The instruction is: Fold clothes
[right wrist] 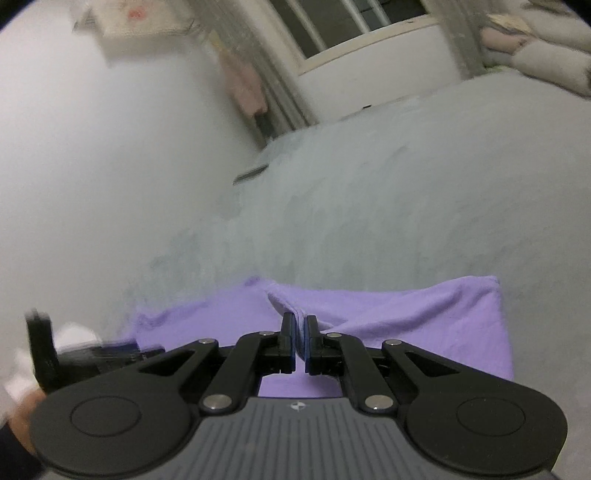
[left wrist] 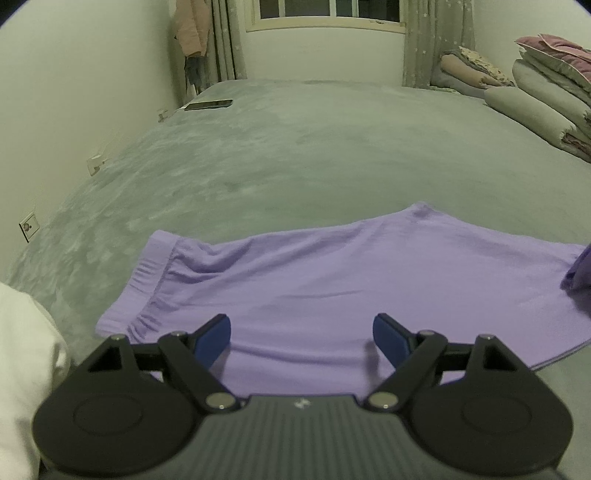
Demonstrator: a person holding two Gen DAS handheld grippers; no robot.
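A: Where are the purple shorts (left wrist: 332, 291)?

B: They lie spread flat on the grey bed (left wrist: 295, 155). In the left wrist view the gathered waistband (left wrist: 147, 288) sits at about 9 o'clock of the garment, and the legs run off toward 3 o'clock.

A: And the left gripper (left wrist: 302, 338)?

B: It hangs over the near part of the shorts with its blue-padded fingers (left wrist: 212, 339) spread wide apart, grasping nothing. Purple cloth shows in the gap between them.

A: What about the right gripper (right wrist: 300, 339)?

B: Its fingers (right wrist: 288, 332) are clenched on a fold of the shorts (right wrist: 406, 325). A ridge of purple cloth rises from between the tips toward 11 o'clock. That view is blurred.

A: Anything else on the bed?

B: A dark phone (left wrist: 208, 105) lies at about 11 o'clock in the left wrist view, near the wall. Folded quilts (left wrist: 546, 92) are stacked at 2 o'clock. A window (left wrist: 325, 11) with curtains stands at 12 o'clock, and a pink jacket (left wrist: 190, 29) hangs beside it.

A: Is the left gripper visible from the right side?

B: Yes, at 8 o'clock, as a dark smear beside a white sleeve (right wrist: 74, 334).
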